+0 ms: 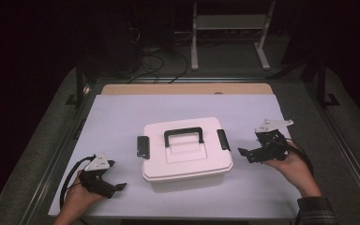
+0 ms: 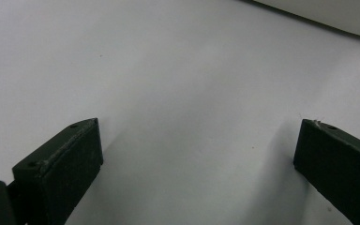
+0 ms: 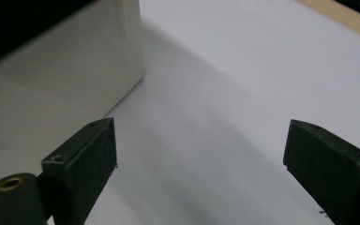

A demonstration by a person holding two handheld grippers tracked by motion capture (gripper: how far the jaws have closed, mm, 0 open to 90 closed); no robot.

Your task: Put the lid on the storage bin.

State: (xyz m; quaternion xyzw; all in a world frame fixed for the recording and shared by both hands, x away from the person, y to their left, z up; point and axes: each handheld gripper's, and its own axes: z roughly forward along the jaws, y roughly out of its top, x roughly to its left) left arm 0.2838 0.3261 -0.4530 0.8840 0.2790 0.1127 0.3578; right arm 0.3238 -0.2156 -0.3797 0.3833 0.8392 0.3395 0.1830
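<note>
Both grippers gape wide and empty, left gripper at eight o'clock, right gripper at three o'clock of the white box mid-table. Its side latches look small, and if I come in off-centre, I'd likely shove the box along the sheet.

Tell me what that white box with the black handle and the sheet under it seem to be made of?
The box looks like moulded plastic: smooth, slightly glossy white walls with rounded corners. Its handle and side clasps look like matte black plastic. The sheet seems to be paper or thin matte plastic, flat and unwrinkled; the pictures leave it open.
</note>
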